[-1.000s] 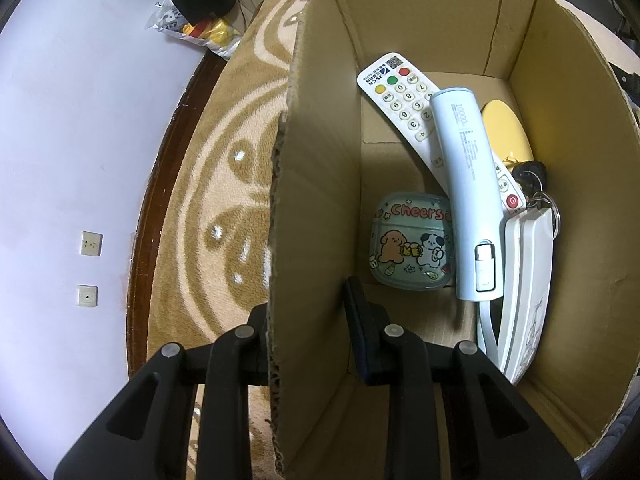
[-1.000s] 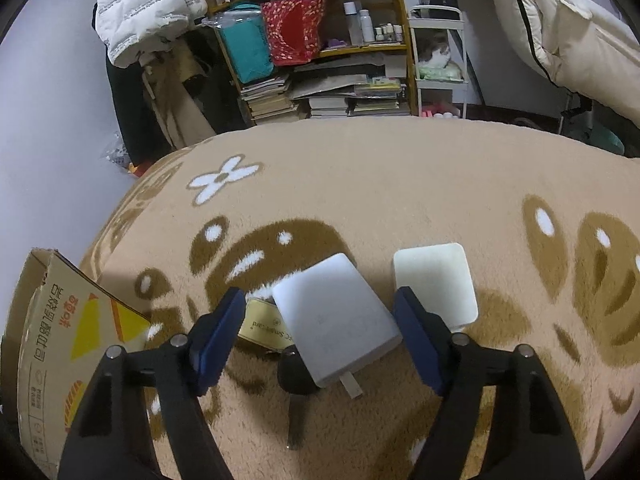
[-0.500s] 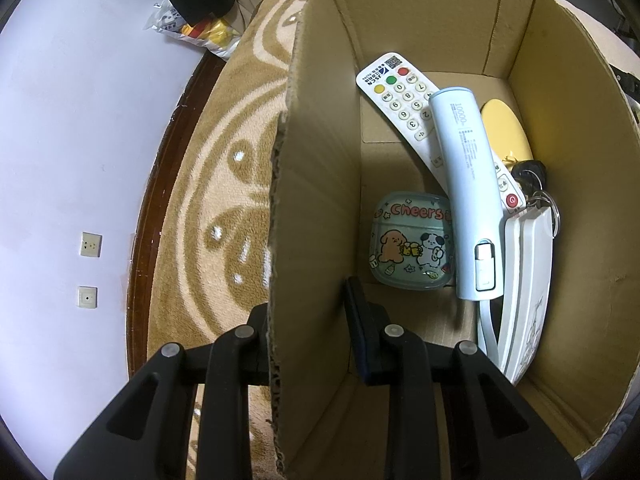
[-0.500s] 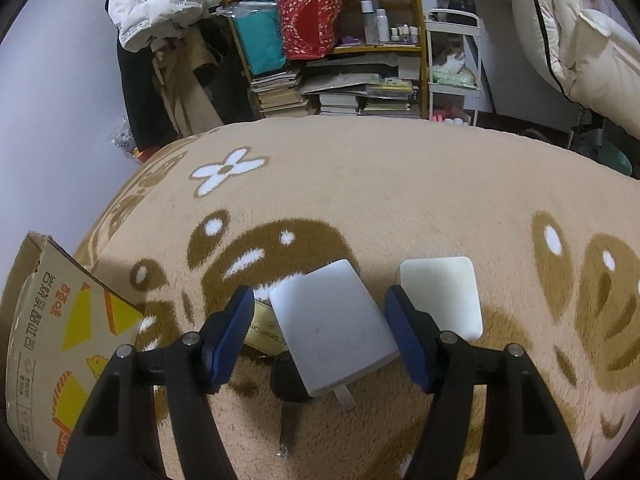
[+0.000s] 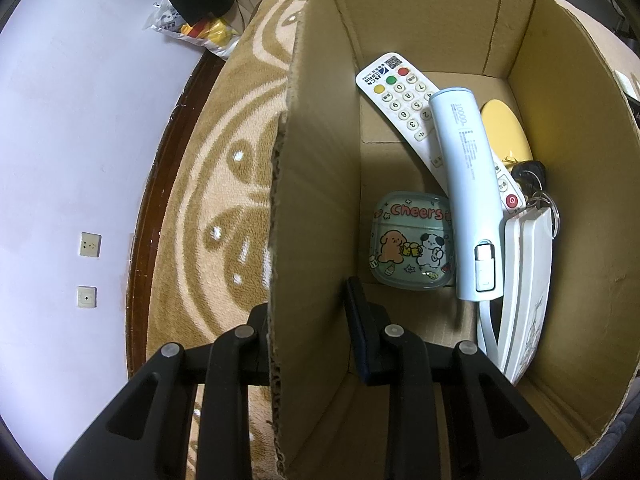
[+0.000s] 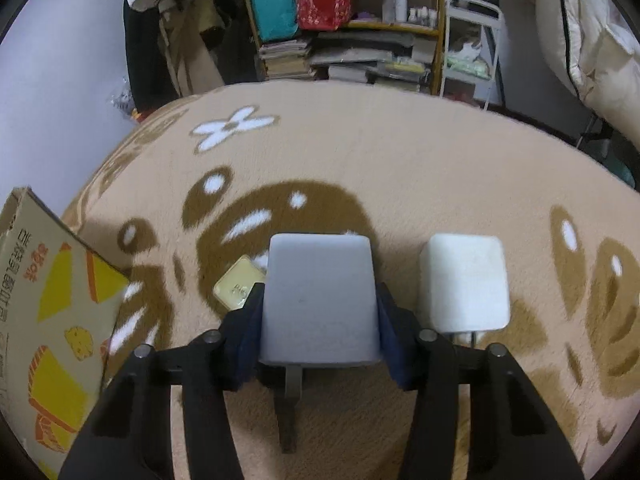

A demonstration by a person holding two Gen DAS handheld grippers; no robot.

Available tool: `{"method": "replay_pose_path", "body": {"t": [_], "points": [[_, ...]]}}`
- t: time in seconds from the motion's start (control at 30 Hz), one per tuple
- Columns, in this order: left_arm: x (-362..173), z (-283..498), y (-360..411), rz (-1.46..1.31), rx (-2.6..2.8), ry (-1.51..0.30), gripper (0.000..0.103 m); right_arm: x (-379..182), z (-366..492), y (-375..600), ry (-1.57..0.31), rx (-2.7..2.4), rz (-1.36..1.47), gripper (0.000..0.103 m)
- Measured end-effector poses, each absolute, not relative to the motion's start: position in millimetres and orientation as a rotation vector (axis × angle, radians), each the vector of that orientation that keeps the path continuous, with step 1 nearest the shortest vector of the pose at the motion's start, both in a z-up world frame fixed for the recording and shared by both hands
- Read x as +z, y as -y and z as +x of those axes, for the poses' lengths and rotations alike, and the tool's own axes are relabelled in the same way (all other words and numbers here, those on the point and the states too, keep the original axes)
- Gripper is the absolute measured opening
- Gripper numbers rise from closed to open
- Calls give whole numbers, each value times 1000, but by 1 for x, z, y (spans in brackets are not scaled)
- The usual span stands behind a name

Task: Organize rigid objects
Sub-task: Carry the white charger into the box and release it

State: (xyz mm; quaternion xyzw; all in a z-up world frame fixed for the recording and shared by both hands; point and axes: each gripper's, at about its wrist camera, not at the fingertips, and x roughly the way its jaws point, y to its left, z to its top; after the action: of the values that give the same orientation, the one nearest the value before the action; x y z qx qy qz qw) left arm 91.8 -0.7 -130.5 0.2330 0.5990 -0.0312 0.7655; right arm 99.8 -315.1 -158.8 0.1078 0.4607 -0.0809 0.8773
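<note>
My left gripper is shut on the left wall of the cardboard box. Inside lie a white remote, a pale blue power bank, a "Cheers" cartoon case, a yellow object, keys and a white flat device. My right gripper is shut on a grey square charger block on the rug. A white charger block lies just to its right, and a small yellowish case to its left.
The box's printed outer wall stands at the left in the right wrist view. A patterned beige rug covers the floor. Cluttered shelves with books and a white rack stand behind. A wall with sockets is left of the box.
My right gripper moved forward and closed its jaws on the grey charger block, which now sits squarely between the pads. The left gripper and box have not moved.
</note>
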Motion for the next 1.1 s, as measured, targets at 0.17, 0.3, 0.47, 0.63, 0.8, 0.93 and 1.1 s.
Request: {"method": "replay_pose_path", "body": {"t": [0.17, 0.3, 0.47, 0.63, 0.8, 0.93, 1.1], "points": [[-130, 92, 1, 505, -69, -1302, 27, -152, 95, 300, -957, -188, 205, 55], [-132, 94, 0, 499, -68, -1308, 27, -138, 87, 281, -925, -152, 197, 55], [-133, 98, 0, 499, -70, -1308, 27, -108, 77, 256, -857, -96, 201, 55], [-133, 98, 0, 501, -69, -1307, 27, -74, 67, 236, -766, -45, 191, 55], [-134, 99, 1, 497, -68, -1309, 27, -50, 56, 218, -717, 0, 174, 55], [-134, 99, 1, 498, -68, -1309, 27, -42, 53, 195, -709, 82, 180, 55], [-134, 100, 0, 489, -71, -1310, 27, -46, 57, 162, -731, 165, 153, 55]]}}
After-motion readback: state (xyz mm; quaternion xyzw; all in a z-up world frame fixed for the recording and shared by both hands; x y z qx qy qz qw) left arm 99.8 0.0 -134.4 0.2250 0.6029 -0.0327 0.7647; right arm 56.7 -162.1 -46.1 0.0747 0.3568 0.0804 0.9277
